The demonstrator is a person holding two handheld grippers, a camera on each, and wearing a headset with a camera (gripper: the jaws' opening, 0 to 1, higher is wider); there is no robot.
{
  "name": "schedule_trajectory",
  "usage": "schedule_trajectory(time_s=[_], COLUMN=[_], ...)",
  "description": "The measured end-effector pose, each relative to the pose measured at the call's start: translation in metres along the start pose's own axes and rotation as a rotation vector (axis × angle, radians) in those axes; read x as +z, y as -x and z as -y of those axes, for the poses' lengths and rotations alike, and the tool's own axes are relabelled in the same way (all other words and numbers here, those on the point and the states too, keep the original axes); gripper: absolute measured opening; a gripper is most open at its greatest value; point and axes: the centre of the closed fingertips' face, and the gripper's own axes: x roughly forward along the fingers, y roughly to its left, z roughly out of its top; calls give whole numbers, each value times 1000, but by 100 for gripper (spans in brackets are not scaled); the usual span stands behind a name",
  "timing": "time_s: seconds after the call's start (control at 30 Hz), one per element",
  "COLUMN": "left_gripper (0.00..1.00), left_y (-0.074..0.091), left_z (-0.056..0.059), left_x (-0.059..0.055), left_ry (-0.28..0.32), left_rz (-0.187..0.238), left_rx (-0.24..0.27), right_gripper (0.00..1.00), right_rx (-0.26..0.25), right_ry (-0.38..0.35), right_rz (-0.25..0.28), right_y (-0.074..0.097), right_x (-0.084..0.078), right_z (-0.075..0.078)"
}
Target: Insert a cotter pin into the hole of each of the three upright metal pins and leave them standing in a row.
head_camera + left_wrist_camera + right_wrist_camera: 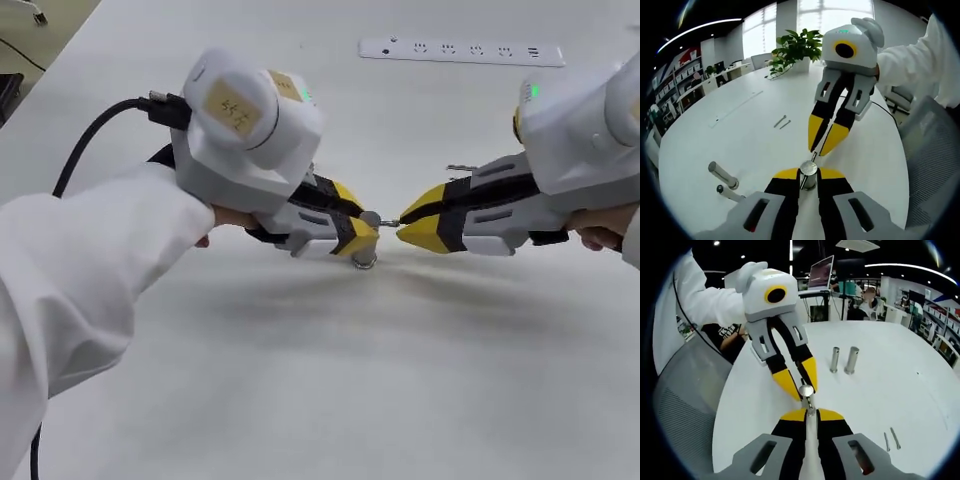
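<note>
Left gripper [365,224] clamped on short silver steel pin [808,176]; right gripper [402,226] pinches thin wire cotter pin [809,403], seemingly at the hole. Risk: misaligned push tips the steel pin or bends the cotter.

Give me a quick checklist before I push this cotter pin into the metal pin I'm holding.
1. Left gripper shut on the metal pin: ok.
2. Right gripper shut on the cotter pin: ok.
3. Cotter pin tip lined up with the hole: cannot tell, the hole is too small to make out.
4. Other two metal pins standing upright: ok.
5. Two spare cotter pins lying on the table: ok.
</note>
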Motion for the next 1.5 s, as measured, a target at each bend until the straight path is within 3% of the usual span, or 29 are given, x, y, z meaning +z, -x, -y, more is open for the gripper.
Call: schedule_trajectory(time_s=[0.4,0.8,0.87,1.13,1.23,1.37,1.43,1.5], left_gripper=[10,10,10,14,18,26,31,37], left_y=[0,0,3,13,20,32,40,48], left_z=[0,-1,0,-1,-4,-4,-1,2], left_x=[0,1,3,3,5,14,23,27], left_ry=[5,64,50,38,58,96,112,156], left_rz=[4,17,30,38,67,134,207,248], left_rx=[7,15,17,36,54,57,55,45], right_gripper=[0,0,0,7,13,27,30,36], right_rx=[3,0,1,-25,-27,-32,-37,-54], right_ry=[-4,9,5,-35,-52,-106,-116,-121], right_rz=[9,15,19,104,130,196,210,224], right_y=[-5,-7,-7,7,14,26,31,37], right_x=[4,13,13,28,31,39,40,41], right_z=[0,-2,-3,-8,-12,-18,-20,-23])
